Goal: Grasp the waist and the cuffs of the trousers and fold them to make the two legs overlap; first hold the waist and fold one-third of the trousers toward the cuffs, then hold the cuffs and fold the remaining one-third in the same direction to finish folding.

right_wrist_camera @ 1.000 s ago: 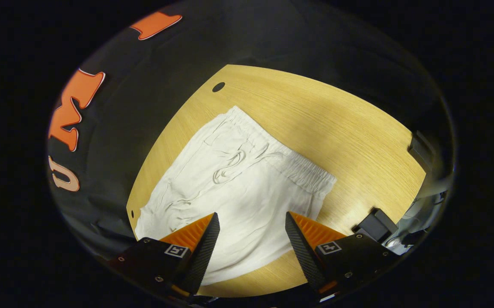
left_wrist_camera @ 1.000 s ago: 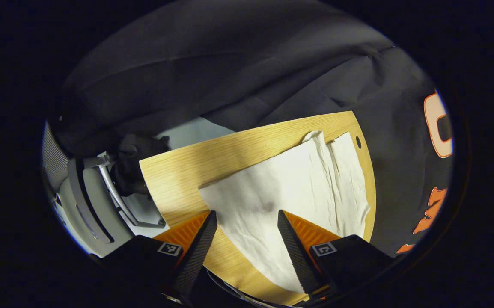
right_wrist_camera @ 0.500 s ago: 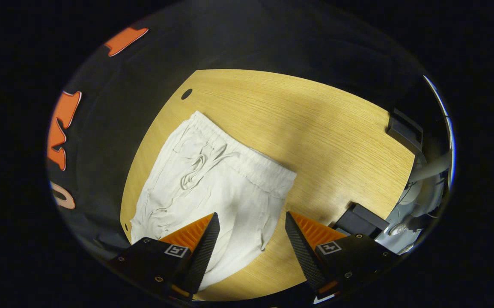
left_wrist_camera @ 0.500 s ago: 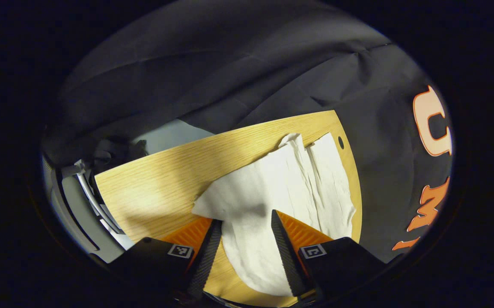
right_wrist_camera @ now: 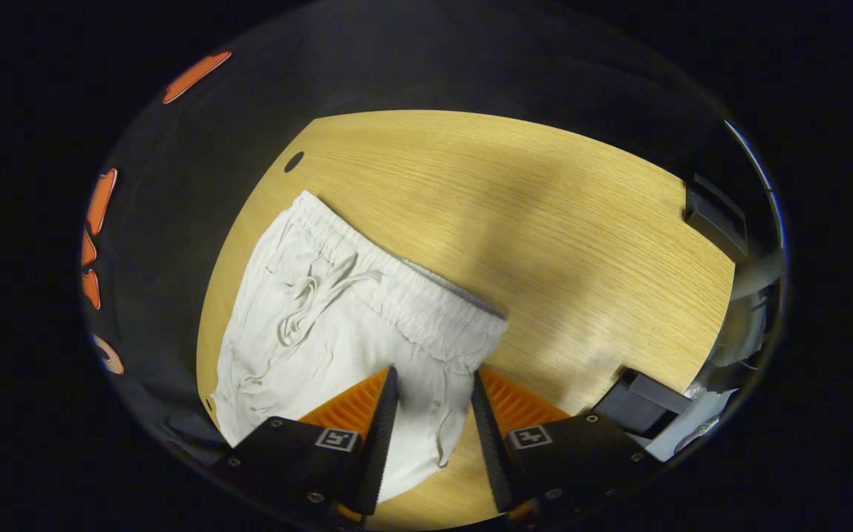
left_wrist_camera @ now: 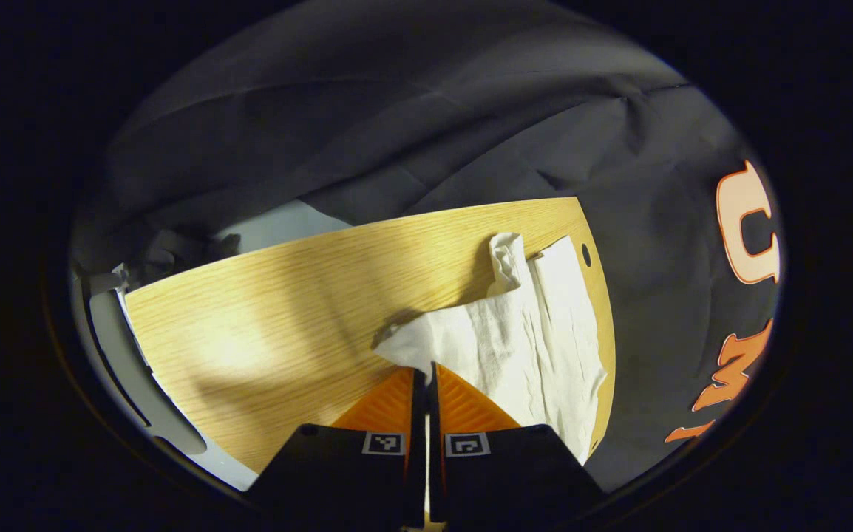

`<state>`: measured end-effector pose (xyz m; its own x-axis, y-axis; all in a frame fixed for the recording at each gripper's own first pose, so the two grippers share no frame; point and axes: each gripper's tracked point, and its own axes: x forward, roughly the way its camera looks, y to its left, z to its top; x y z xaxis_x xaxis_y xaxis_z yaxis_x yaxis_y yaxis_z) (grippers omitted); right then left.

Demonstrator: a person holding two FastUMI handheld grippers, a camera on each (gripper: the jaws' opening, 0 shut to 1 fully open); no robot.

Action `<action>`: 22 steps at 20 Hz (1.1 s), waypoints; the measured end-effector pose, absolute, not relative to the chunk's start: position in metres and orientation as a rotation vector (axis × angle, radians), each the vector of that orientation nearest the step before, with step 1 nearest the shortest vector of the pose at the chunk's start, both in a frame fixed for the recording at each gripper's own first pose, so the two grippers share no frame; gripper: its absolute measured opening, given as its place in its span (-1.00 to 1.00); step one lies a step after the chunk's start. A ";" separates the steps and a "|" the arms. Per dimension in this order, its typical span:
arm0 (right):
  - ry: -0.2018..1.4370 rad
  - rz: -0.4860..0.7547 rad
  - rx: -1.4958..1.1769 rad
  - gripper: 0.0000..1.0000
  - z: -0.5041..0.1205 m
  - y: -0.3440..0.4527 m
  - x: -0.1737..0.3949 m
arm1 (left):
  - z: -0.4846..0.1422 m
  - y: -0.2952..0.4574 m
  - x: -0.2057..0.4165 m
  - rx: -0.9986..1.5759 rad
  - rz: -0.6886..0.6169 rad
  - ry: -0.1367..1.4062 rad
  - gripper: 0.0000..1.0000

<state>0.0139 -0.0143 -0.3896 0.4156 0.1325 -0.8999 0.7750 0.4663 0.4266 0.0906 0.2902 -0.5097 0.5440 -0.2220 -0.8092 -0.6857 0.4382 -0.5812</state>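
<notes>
— Where the cuffs point(left_wrist_camera: 545, 281) lie near the far corner of the bench point(left_wrist_camera: 286, 310), what has the left gripper point(left_wrist_camera: 426, 377) got?

— Jaws pinched together on a corner of the white trousers point(left_wrist_camera: 515, 347). That corner is raised off the wood and casts a small shadow beside it. One cuff end is curled upward; the other lies flat, close to a small round hole point(left_wrist_camera: 586, 255) at the bench edge.

— And seen from the right gripper view?

— The waist end. The elastic waistband point(right_wrist_camera: 397, 288) runs diagonally across the wood, with the drawstring point(right_wrist_camera: 315, 295) looped loose on the cloth just below it. The trousers point(right_wrist_camera: 301, 340) sit toward the bench's left edge in this view, near another round hole point(right_wrist_camera: 294, 161).

— Right gripper point(right_wrist_camera: 430, 391) state?

— Jaws part-way closed, with a narrow gap between them. White cloth at the near end of the waistband lies in that gap. I cannot tell whether both fingers press on it.

— Is the cloth flat?

— Wrinkled through the middle. The near waistband corner looks slightly bunched between the fingers.

— Anything else on the bench point(right_wrist_camera: 582, 222)?

— Two dark clamp-like blocks at its right edge: one far point(right_wrist_camera: 715, 214), one near point(right_wrist_camera: 641, 403). Black cloth hangs behind the bench.
</notes>
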 end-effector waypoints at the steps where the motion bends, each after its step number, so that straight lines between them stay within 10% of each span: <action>1: 1.074 -0.526 1.062 0.00 -0.389 -0.015 0.015 | -0.506 0.292 0.091 -1.109 0.347 0.976 -0.91; 4: 1.036 -0.565 1.247 -0.76 -0.380 -0.014 0.017 | -0.490 0.292 0.093 -1.086 0.306 0.935 -0.91; 6: 0.990 -0.568 1.288 -0.87 -0.372 -0.021 0.021 | -0.475 0.295 0.092 -1.084 0.297 0.904 -0.92; 22: 0.838 -0.530 1.251 -0.92 -0.308 -0.037 0.070 | -0.388 0.286 0.173 -1.087 0.145 0.734 -0.94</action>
